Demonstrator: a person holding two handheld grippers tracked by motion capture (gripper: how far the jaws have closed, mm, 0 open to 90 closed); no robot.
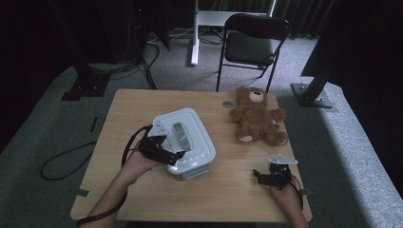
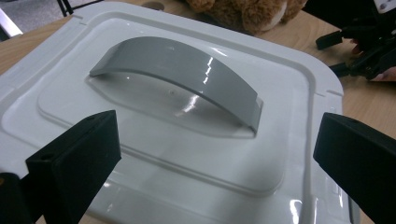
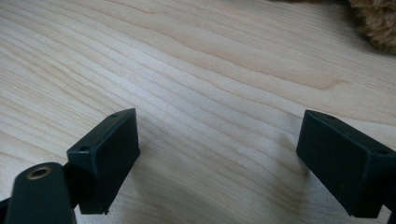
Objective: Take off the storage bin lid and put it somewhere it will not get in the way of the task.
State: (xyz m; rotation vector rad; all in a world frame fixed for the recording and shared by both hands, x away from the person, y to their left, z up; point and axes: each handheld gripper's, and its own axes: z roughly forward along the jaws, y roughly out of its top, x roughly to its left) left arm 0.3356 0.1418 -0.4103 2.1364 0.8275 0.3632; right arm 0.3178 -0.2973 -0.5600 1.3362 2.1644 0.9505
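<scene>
Left gripper [image 2: 215, 154], jaws spread wide, is hovering over the box lid's handle [image 2: 187, 77]; a shallow bite risks slipping. Right gripper [image 3: 219, 154] is idling, agape.

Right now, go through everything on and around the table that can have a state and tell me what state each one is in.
Left gripper: open, jaws spread above the lid, holding nothing.
Right gripper: open, over bare table, holding nothing.
White box: closed, lid on.
Grey lid handle: arched across the lid, ungripped.
Teddy bear: lying on its back, untouched.
Folding chair: unfolded, unoccupied.
</scene>
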